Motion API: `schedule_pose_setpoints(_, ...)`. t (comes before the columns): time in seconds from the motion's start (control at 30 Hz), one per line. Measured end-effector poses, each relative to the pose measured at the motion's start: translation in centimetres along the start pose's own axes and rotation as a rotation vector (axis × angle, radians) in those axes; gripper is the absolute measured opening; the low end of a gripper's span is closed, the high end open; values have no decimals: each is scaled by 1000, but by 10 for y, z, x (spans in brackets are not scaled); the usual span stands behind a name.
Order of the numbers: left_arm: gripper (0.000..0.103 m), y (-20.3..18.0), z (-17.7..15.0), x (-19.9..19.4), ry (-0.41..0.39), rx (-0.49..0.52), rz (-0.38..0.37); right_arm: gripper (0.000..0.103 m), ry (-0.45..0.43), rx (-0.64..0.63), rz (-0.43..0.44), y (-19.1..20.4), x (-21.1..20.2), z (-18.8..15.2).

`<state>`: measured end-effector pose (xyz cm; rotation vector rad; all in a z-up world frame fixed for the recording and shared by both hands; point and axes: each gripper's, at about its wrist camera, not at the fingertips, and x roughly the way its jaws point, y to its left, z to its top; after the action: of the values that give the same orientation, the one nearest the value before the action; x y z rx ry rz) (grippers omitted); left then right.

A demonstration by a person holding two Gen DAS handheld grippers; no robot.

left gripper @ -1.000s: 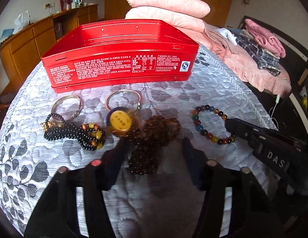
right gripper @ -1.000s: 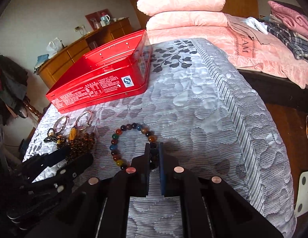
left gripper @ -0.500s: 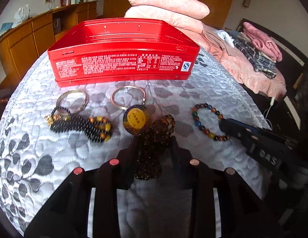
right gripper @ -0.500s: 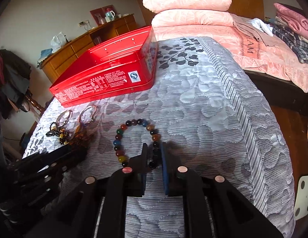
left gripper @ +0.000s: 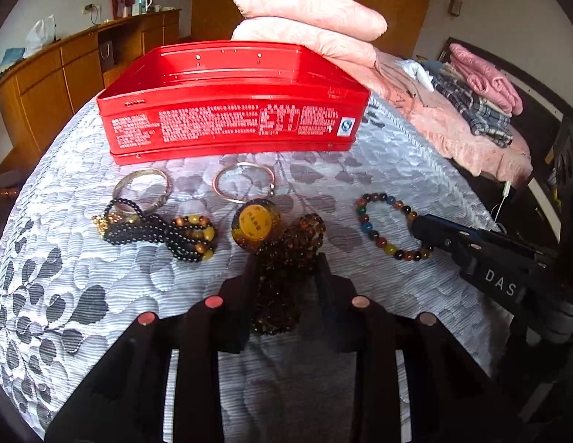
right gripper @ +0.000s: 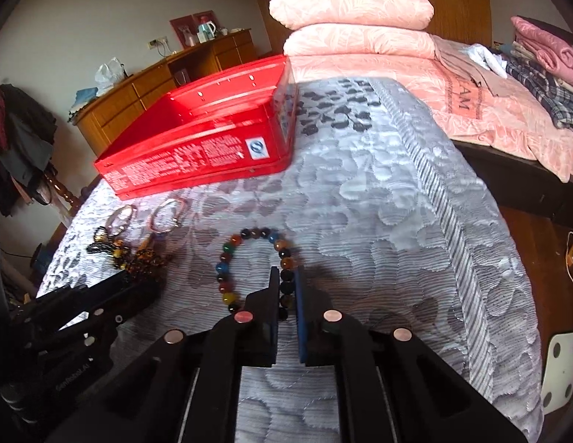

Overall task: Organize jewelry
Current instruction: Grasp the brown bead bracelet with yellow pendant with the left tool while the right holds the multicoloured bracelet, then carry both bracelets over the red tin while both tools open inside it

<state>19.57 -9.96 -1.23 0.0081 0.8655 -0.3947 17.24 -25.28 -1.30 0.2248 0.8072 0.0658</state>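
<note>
On the grey leaf-patterned quilt, I am looking at jewelry lying in a loose row in front of the open red tin, which is sitting at the far side with its printed long wall facing my left camera. Through that camera, my left gripper is straddling the dark brown bead strand; its two fingers are standing apart on either side of the pile, close against the beads but with the pile lying loosely between them rather than squeezed. Just beyond the fingertips, the amber pendant with the yellow face is resting at the far left end of that strand. Farther left, the black bead necklace with amber beads is lying bunched, overlapping the near rim of a silver bangle, and a thin rose-gold bangle is lying just near the tin's wall, between the silver one and the pendant. To the right, the multicolored bead bracelet is lying in an open loop, and my right gripper is clamped on its right side, the two fingers nearly together with beads pinched between them while the rest of the loop is resting on the quilt. Beyond the tin, pink pillows are sitting stacked at the far end of the bed.
</note>
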Motion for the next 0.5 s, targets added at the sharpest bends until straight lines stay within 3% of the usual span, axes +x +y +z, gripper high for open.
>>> schedule_pose_setpoints(0.5,22,20,25,-47,-119,-34,-59,8,-106,-114,12,39,-40,40)
